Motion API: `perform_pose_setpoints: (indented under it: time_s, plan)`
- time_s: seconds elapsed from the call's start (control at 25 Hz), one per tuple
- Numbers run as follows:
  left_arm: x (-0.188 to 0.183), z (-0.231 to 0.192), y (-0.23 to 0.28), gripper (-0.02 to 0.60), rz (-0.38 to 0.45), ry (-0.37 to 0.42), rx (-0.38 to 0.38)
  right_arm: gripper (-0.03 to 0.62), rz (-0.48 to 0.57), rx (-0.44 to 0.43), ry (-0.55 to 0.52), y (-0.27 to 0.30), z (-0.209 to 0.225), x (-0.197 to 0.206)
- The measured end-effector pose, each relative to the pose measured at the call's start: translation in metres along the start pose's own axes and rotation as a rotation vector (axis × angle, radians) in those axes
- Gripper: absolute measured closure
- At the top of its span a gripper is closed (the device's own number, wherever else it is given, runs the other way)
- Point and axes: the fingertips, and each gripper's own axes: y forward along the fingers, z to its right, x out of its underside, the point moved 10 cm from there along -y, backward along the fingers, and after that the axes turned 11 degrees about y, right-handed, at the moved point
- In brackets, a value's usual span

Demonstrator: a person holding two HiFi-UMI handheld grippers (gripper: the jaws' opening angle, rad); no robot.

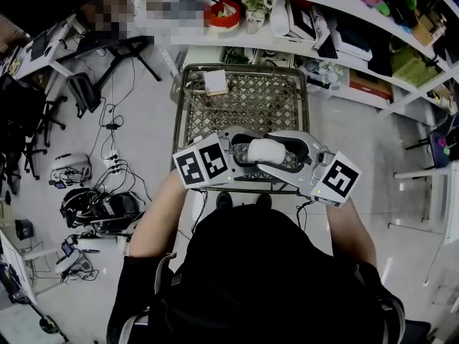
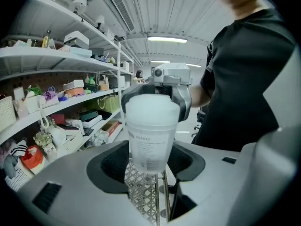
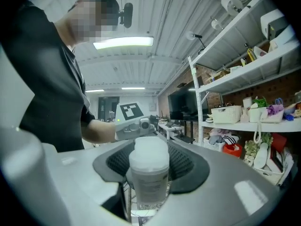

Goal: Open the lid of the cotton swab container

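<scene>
Cotton swab container (image 1: 265,150) up in air, over wire cart (image 1: 237,99). Left gripper (image 2: 149,163) jaws squeeze its bottom part. Right gripper (image 3: 150,169) jaws hug top part, at lid (image 3: 149,149). Lid looks shut, not open yet. Left to do: pop lid off.

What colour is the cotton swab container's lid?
The lid is frosted white, best seen in the left gripper view.

We wear a black shirt (image 1: 251,278) with short sleeves. Our left gripper (image 1: 240,151) and right gripper (image 1: 290,153) are light grey and round, with dark bumpy pads (image 2: 106,168) inside. Each has a white cube (image 1: 201,161) with black square marks.
</scene>
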Motion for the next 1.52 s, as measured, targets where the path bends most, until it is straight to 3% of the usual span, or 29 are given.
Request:
perform_pose_setpoints:
  time_s: [0.16,0.76,0.96,1.16,1.28,1.52]
  plan:
    - [-0.003,0.001,-0.002,0.373,0.039,-0.010,0.006,0.362,0.014,0.002,0.003,0.004,-0.002,0.002]
    - [0.010,0.009,0.004,0.383,-0.035,-0.094,0.072,0.364,-0.117,-0.001,-0.031,0.009,-0.007,0.014]
    - [0.020,0.012,0.007,0.383,-0.023,-0.169,0.098,0.367,-0.137,0.044,-0.117,0.015,-0.015,0.010]
    - [0.018,0.009,0.005,0.383,-0.010,-0.140,0.058,0.361,-0.129,0.037,-0.124,0.015,-0.013,0.006]
    - [0.017,0.006,0.000,0.382,-0.034,-0.129,0.015,0.361,-0.074,0.042,-0.095,0.014,-0.014,-0.002]
    - [0.017,-0.004,-0.009,0.382,-0.062,-0.159,-0.054,0.365,0.004,0.002,-0.067,0.003,-0.024,-0.020]
